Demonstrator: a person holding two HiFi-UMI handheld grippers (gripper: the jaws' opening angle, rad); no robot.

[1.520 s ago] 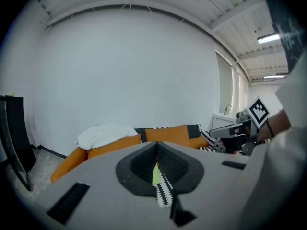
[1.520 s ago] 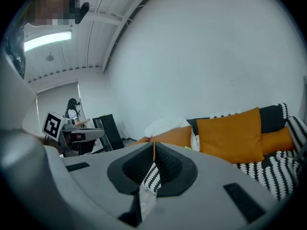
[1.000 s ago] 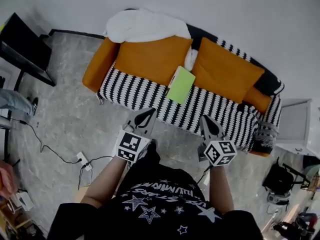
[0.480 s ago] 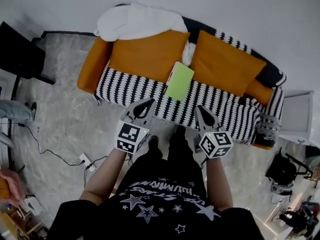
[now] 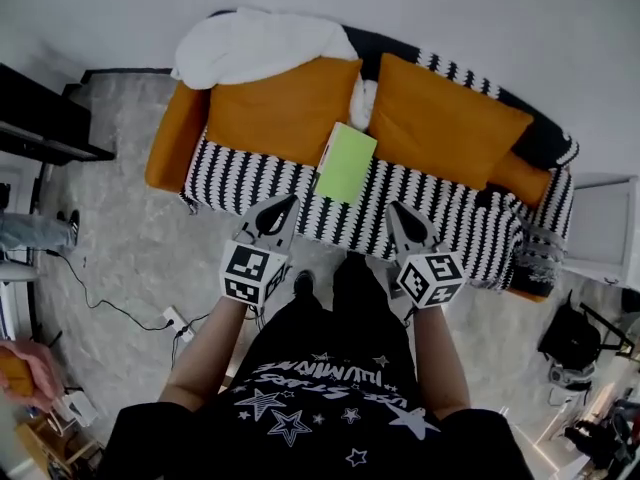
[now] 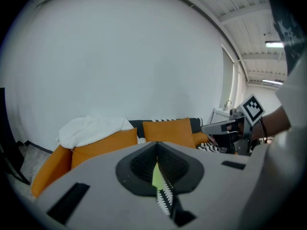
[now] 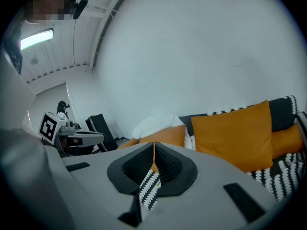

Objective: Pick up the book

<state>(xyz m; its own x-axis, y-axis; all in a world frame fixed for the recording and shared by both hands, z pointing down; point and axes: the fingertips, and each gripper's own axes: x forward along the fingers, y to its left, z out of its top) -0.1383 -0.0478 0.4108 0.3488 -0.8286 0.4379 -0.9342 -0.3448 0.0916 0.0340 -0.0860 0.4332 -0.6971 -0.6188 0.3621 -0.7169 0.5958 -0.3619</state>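
A light green book (image 5: 346, 163) lies flat on the striped seat of the sofa (image 5: 250, 183), its far edge against the gap between two orange cushions. My left gripper (image 5: 287, 202) is shut and empty, its tip over the seat's front edge just left of the book. My right gripper (image 5: 393, 208) is also shut and empty, at the seat's front edge to the right of the book. In the left gripper view the jaws of that gripper (image 6: 157, 147) meet, and a sliver of the book (image 6: 156, 177) shows behind them. The right gripper (image 7: 154, 145) shows closed jaws in its own view.
Two orange cushions (image 5: 285, 108) (image 5: 440, 118) lean on the sofa back, with a white blanket (image 5: 255, 43) at its left end. A black cabinet (image 5: 40, 123) stands at the left. A cable and power strip (image 5: 172, 321) lie on the floor. A white side table (image 5: 605, 228) is at the right.
Both grippers have moved forward towards the sofa, and their tips now reach the seat's front edge. Both have stayed shut. The book has not moved.
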